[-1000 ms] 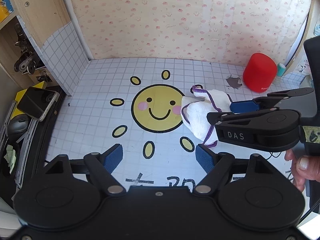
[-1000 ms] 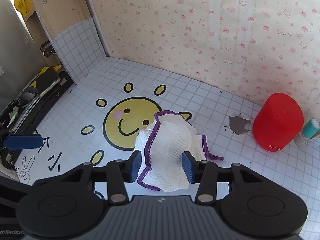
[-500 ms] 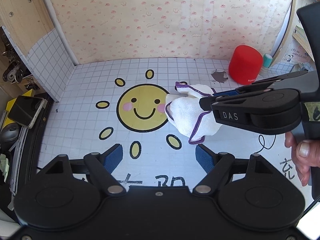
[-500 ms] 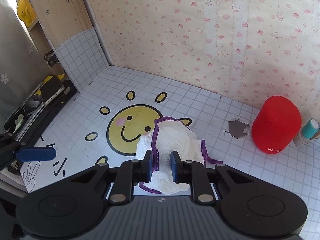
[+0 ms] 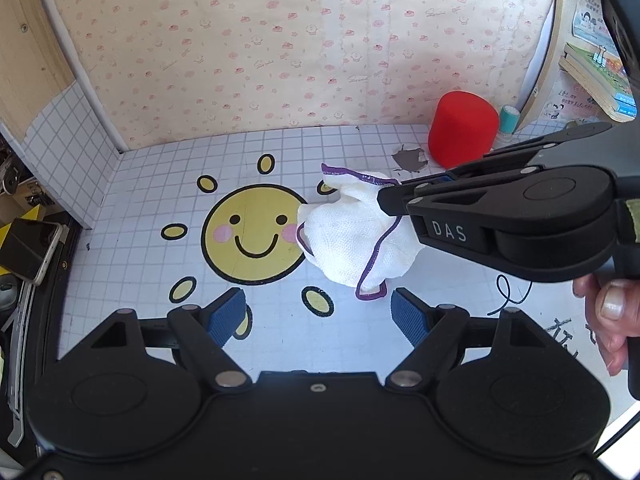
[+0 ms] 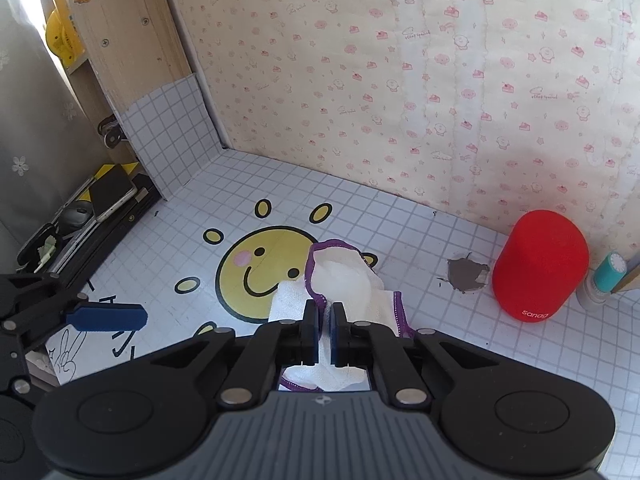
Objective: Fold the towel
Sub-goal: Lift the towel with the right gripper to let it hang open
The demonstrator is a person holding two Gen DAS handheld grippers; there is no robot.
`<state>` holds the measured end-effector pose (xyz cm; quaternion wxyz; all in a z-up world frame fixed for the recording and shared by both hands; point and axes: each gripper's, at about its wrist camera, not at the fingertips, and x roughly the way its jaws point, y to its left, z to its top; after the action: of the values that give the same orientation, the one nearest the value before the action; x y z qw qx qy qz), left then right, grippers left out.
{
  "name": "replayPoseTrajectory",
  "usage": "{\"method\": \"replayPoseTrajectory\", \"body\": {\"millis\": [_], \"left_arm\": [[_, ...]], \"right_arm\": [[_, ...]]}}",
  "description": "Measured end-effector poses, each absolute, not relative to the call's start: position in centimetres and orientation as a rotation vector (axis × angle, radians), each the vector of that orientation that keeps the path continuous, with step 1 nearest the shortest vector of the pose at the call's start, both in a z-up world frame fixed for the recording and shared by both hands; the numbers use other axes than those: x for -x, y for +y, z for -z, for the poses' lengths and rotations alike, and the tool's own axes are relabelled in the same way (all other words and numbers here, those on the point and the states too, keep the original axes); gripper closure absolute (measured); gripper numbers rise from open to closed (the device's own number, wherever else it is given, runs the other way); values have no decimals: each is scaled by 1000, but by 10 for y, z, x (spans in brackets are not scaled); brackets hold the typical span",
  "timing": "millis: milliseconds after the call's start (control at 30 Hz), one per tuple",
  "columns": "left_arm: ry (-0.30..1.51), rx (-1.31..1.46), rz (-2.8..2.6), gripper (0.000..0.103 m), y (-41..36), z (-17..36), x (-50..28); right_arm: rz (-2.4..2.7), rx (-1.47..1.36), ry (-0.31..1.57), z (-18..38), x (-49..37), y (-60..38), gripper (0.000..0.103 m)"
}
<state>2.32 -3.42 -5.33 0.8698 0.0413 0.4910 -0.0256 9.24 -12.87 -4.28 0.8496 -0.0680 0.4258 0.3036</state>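
My left tool (image 5: 318, 312) hangs with its blue pads spread wide and nothing between them, just short of the yellow smiling sun printed on the counter (image 5: 256, 234), free, I judge, to take a second corner. My right tool (image 6: 324, 322) is clenched on the white, purple-edged woven towel (image 6: 340, 276), bunched against the sun's right edge, so I can lift it and shake it flat. Beyond the sun, rightward, stands a red rounded cylinder speaker (image 6: 540, 264), well apart.
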Motion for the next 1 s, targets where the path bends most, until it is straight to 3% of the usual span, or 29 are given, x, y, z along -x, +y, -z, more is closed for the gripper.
{"method": "replayPoseTrajectory", "body": {"millis": [1000], "left_arm": [[1012,-8,-14,23,4,38,-4]], "right_arm": [[-809,99,794,-2,-75,-88,98]]}}
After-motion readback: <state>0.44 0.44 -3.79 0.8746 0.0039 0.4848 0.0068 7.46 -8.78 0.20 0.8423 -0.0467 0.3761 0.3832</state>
